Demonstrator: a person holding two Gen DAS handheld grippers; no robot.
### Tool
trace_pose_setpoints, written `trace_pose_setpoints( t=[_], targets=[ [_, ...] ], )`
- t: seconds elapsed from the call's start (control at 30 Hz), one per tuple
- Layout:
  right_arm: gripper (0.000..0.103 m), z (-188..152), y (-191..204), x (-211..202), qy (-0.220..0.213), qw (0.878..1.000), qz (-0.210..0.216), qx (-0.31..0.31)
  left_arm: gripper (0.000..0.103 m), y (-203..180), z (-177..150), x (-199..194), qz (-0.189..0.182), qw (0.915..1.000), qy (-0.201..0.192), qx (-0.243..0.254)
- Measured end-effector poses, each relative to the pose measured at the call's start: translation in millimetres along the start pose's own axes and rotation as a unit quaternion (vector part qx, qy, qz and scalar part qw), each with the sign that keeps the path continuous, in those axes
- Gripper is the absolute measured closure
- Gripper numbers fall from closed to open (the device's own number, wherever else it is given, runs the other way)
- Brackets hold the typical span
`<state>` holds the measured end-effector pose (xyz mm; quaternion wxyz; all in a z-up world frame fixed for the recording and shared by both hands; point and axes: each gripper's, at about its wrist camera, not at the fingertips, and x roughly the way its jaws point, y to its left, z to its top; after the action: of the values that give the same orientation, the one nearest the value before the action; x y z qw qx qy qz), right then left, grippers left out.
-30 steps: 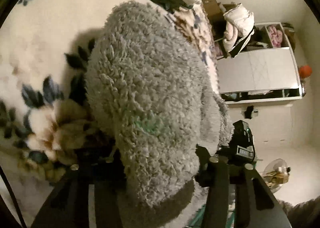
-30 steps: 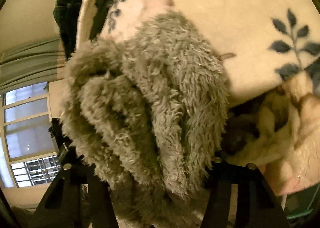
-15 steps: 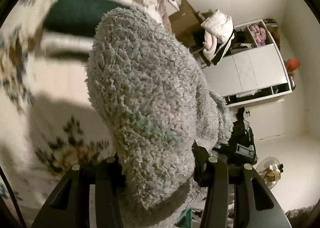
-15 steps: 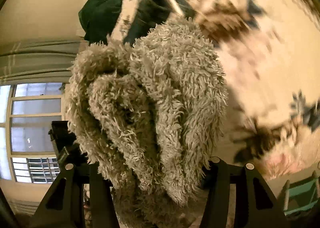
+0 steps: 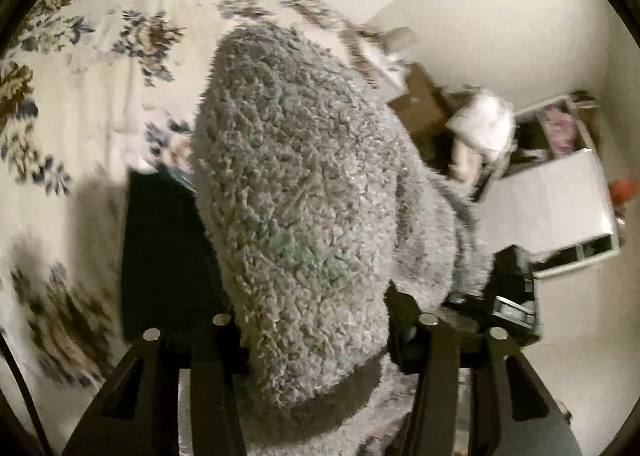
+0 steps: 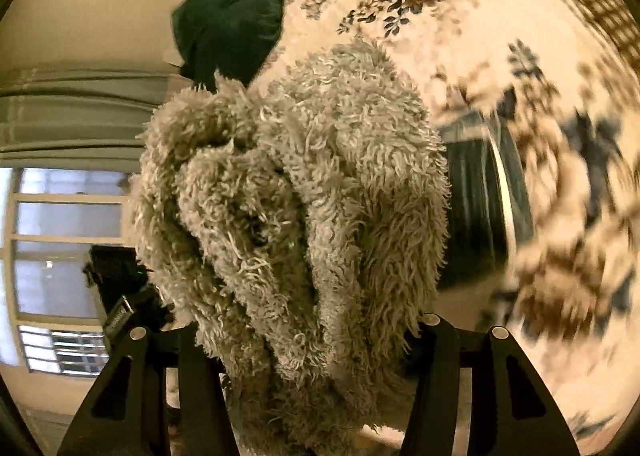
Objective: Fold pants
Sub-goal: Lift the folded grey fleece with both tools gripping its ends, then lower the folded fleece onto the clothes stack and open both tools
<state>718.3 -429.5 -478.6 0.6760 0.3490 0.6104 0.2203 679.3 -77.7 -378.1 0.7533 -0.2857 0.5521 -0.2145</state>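
Both tongs clamp the fuzzy grey pants (image 5: 304,208): left gripper (image 5: 316,326), its jaws just eased slightly wider, and right gripper (image 6: 304,330). Fabric fills frame centre, lifted above the floral bedspread (image 5: 80,68); long axis probably hangs below, unseen.

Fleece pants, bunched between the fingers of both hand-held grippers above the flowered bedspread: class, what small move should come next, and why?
Probably draw the two grippers apart, so that the cloth hangs flat. The fluffy grey fleece pants sit as a thick wad in the left hand-held gripper and as crumpled folds in the right hand-held gripper, lifted off the flowered bedspread. No straight edge shows yet to fold along.
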Motion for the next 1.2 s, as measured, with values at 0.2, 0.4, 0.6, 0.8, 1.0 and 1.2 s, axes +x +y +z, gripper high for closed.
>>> trace_pose_setpoints(
  t=[0.2, 0.4, 0.6, 0.8, 1.0, 1.2],
  targets=[
    [0.033, 66.9, -31.4, 66.4, 0.058, 0.993, -0.101, 0.019, 0.050, 89.6, 24.7, 80.0, 0.100, 0.9919, 0.064, -0.044],
    [0.006, 79.6, -44.1, 68.1, 0.074, 0.989, -0.119, 0.046, 0.046, 94.2, 20.6, 77.0, 0.091, 0.9929, 0.051, -0.057],
    [0.004, 61.4, 2.2, 23.2, -0.003, 0.972, -0.232, -0.038, 0.014, 47.5, 7.5, 51.6, 0.150, 0.9885, 0.019, -0.007],
    [0.003, -14.7, 70.6, -17.7, -0.089, 0.910, -0.383, -0.128, 0.004, -7.3, -20.6, 27.2, 0.286, 0.9557, -0.017, 0.068],
    [0.003, -78.5, 111.2, -41.3, -0.112, 0.901, -0.396, -0.140, 0.004, -41.5, -52.9, -3.7, 0.298, 0.9498, -0.039, 0.086],
    [0.003, -146.5, 166.5, -77.5, -0.152, 0.889, -0.404, -0.155, 0.004, -78.2, -81.9, -52.3, 0.289, 0.9490, -0.061, 0.111]
  ],
)
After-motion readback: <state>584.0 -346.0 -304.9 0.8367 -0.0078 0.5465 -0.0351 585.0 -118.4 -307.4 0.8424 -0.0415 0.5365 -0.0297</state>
